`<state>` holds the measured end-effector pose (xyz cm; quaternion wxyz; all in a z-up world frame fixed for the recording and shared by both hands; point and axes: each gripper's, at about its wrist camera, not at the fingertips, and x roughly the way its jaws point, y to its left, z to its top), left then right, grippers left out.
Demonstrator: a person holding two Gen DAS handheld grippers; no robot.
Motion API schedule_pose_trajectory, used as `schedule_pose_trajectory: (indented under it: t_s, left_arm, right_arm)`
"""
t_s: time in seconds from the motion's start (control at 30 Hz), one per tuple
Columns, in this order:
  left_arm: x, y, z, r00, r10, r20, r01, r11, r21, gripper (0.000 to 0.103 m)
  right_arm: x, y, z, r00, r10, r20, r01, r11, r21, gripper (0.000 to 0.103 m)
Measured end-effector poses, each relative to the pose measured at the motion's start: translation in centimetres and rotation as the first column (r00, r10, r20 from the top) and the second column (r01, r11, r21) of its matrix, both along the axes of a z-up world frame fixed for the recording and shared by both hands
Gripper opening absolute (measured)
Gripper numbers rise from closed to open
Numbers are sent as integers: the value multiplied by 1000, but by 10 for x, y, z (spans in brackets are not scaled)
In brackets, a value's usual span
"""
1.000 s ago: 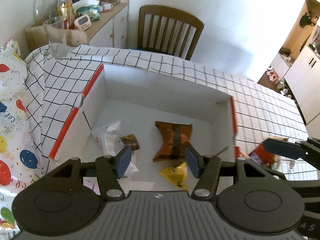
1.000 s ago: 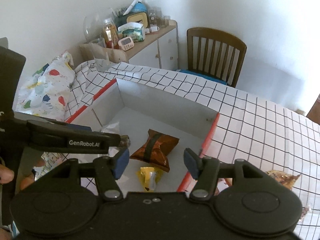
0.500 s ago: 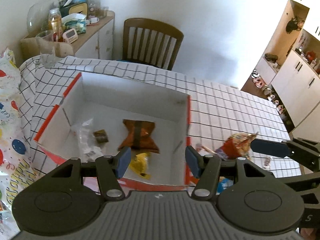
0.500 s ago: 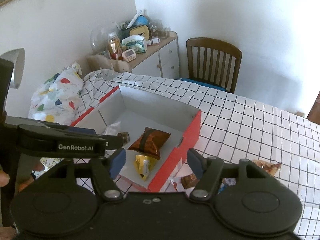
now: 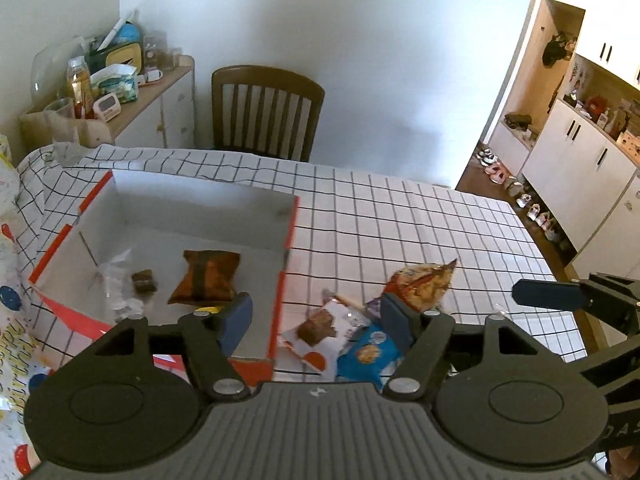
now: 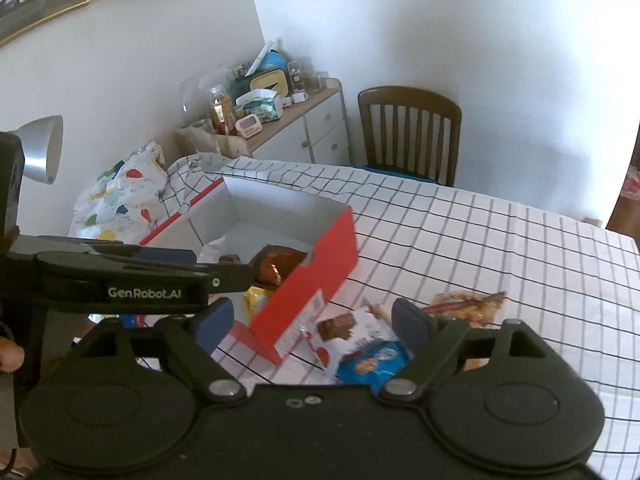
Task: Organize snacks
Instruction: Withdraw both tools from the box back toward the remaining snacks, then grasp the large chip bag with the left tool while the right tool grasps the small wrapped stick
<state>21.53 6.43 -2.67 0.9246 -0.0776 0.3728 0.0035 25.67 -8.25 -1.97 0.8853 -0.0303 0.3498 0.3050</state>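
Note:
A red box with white inside [image 5: 288, 224] [image 6: 320, 256] sits on the checked tablecloth and holds an orange-brown bag [image 5: 206, 278] [image 6: 276, 266], a small brown bar [image 5: 143, 281], a clear wrapper and a yellow packet [image 6: 256, 298]. To its right lie loose snacks: a white-and-red packet [image 5: 320, 330] [image 6: 344, 330], a blue packet [image 5: 368, 354] [image 6: 374, 362] and an orange patterned bag [image 5: 422, 282] [image 6: 468, 306]. My left gripper [image 5: 316, 320] hovers above the box's near right corner, its jaws opening with nothing gripped. My right gripper [image 6: 314, 322] hangs over the loose snacks, jaws opening and empty.
A wooden chair [image 5: 266, 114] stands at the table's far side. A cluttered sideboard [image 5: 132, 92] is at the back left, and a balloon-print bag [image 6: 120, 200] lies left of the table. White cabinets and shoes [image 5: 540, 208] line the right.
Both grippers drew back and to the right, away from over the box. The loose snacks beside the box came into view. Both sets of jaws spread wider.

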Motion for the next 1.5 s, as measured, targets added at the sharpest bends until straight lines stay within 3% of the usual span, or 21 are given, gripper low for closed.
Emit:
schedule_pose_trajectory:
  t_s: [0.2, 0.27, 0.33, 0.53, 0.63, 0.73, 1.03, 1.5]
  left_arm:
    - [-6, -29, -7, 1000, -18, 18, 18, 1000, 24, 72]
    - [-9, -39, -11, 999, -31, 21, 30, 999, 25, 79]
    - [-12, -48, -17, 998, -46, 34, 45, 999, 26, 84]
    - [-11, -66, -37, 998, -61, 27, 61, 998, 2, 86]
    - [-6, -71, -45, 998, -53, 23, 54, 998, -12, 101]
    - [0, -78, -50, 998, -48, 34, 48, 999, -22, 103]
    - [54, -102, -72, 999, -13, -48, 11, 999, -52, 103]
    - [136, -144, -108, 986, -41, -162, 43, 999, 11, 103]
  right_arm:
    - [-6, -34, -3, 1000, -13, 24, 13, 1000, -8, 96]
    - [-8, -46, -7, 999, -21, 28, 22, 1000, -15, 97]
    - [-8, -58, -12, 999, -36, 21, 36, 999, -21, 99]
    - [-5, -87, -34, 996, -81, -21, 80, 996, -35, 101]
    - [-1, -99, -44, 994, -104, -35, 102, 993, -52, 101]
    - [5, -113, -53, 991, -129, -46, 126, 990, -67, 101]
    - [40, -160, -83, 965, -251, -81, 241, 964, -114, 100]
    - [93, -188, -126, 915, -369, -161, 350, 927, -134, 92]
